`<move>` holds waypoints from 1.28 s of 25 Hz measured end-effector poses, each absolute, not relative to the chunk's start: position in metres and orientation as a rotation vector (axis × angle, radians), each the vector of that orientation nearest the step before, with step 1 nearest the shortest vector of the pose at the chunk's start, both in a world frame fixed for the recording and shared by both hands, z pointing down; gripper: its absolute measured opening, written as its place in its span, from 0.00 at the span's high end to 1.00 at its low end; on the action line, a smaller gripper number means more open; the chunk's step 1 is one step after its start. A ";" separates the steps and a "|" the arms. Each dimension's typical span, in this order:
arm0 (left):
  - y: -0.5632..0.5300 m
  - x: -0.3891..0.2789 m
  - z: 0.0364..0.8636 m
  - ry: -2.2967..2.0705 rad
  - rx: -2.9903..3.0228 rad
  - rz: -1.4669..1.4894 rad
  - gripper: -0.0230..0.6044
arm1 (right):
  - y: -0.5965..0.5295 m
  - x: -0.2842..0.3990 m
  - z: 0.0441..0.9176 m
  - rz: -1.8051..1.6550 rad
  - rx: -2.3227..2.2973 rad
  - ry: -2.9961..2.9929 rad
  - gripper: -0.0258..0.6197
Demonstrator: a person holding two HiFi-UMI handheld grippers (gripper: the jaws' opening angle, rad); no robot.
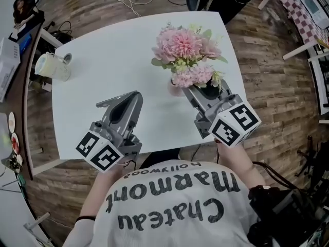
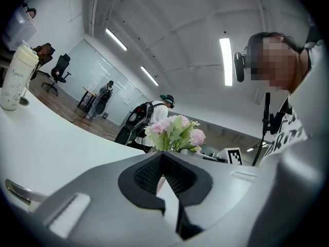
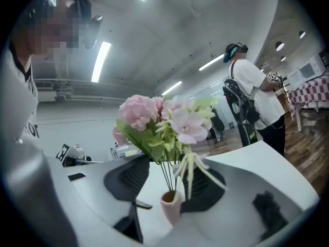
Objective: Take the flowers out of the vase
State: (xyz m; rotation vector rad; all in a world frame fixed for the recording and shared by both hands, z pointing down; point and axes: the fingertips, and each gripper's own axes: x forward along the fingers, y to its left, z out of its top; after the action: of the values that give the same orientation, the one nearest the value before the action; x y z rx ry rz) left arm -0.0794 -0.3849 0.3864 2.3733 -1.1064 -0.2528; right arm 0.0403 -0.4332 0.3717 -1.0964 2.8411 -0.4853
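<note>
A bunch of pink flowers with green leaves stands in a small pink vase on the white table. My right gripper sits just in front of the vase, level and open. In the right gripper view the vase stands between the two spread black pads, and the flowers rise above them. My left gripper lies to the left of the vase, apart from it, its jaws together with nothing in them. From the left gripper view the flowers show beyond the tips.
A pale lidded cup stands at the table's far left corner and shows in the left gripper view. Cables lie on the wooden floor behind the table. A checkered table is at the far right. A person with a backpack stands in the background.
</note>
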 end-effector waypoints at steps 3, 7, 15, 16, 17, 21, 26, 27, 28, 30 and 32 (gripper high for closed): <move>-0.385 -0.084 0.390 -1.109 2.367 -0.246 0.96 | -0.437 0.035 0.370 -0.466 -1.080 2.837 0.75; -0.381 -0.092 0.390 -1.116 2.364 -0.252 0.96 | -0.440 0.032 0.366 -0.449 -1.093 2.823 0.89; -0.358 -0.086 0.381 -1.131 2.383 -0.314 0.96 | -0.429 0.041 0.345 -0.336 -1.078 2.810 0.91; -0.353 -0.085 0.380 -1.134 2.385 -0.321 0.96 | -0.426 0.043 0.340 -0.308 -1.076 2.797 0.91; -0.348 -0.086 0.379 -1.136 2.387 -0.326 0.96 | -0.423 0.044 0.336 -0.278 -1.075 2.782 0.91; -0.327 -0.101 0.376 -1.148 2.406 -0.355 0.96 | -0.413 0.037 0.321 -0.189 -1.068 2.733 0.91; -0.312 -0.107 0.350 -1.184 2.419 -0.387 0.96 | -0.404 0.039 0.284 -0.110 -1.048 2.701 0.91; -0.309 -0.105 0.345 -1.189 2.424 -0.394 0.96 | -0.402 0.042 0.277 -0.095 -1.042 2.691 0.91; -0.306 -0.103 0.340 -1.192 2.432 -0.401 0.96 | -0.400 0.045 0.270 -0.080 -1.037 2.676 0.91; -0.302 -0.100 0.331 -1.198 2.450 -0.414 0.96 | -0.396 0.051 0.257 -0.054 -1.025 2.644 0.91; -0.297 -0.099 0.324 -1.202 2.466 -0.427 0.96 | -0.389 0.054 0.245 -0.027 -1.009 2.619 0.91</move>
State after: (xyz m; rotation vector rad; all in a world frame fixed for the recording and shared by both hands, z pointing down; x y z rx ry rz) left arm -0.0991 -0.2972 0.3239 2.4664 -1.2020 -0.4275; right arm 0.0543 -0.3892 0.2445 -1.0089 2.6193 -0.0266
